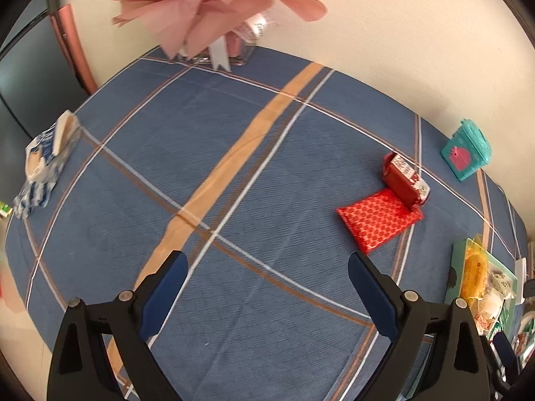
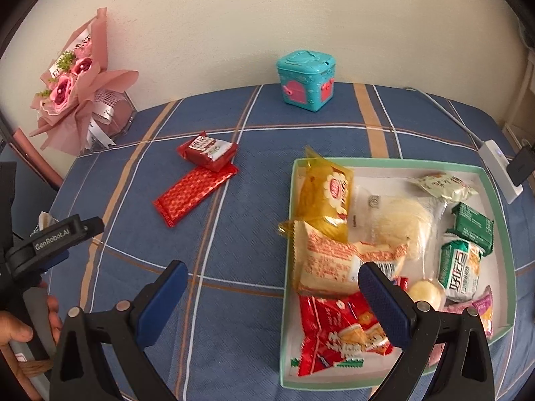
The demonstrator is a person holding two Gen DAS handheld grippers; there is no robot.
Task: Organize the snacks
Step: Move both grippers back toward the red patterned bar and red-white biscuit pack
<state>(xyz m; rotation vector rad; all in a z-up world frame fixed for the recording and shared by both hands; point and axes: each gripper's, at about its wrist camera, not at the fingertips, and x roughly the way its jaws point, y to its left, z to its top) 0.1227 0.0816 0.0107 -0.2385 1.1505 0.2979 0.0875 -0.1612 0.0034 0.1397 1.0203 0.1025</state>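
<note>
Partly cut off, both grippers' fingers (image 1: 167,287) (image 2: 384,304) gape, hiding some tray (image 2: 384,162) snacks (image 2: 331,327).

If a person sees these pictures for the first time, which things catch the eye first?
The green-rimmed tray on the right, crowded with wrapped snacks, draws the eye first. Next come two red packets left on the blue plaid cloth: a small red pack lying partly on a flat red wafer packet. A turquoise box stands by the wall.

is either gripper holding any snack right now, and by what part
No, nothing is held. The left gripper and right gripper are both open and empty above the tablecloth.
</note>
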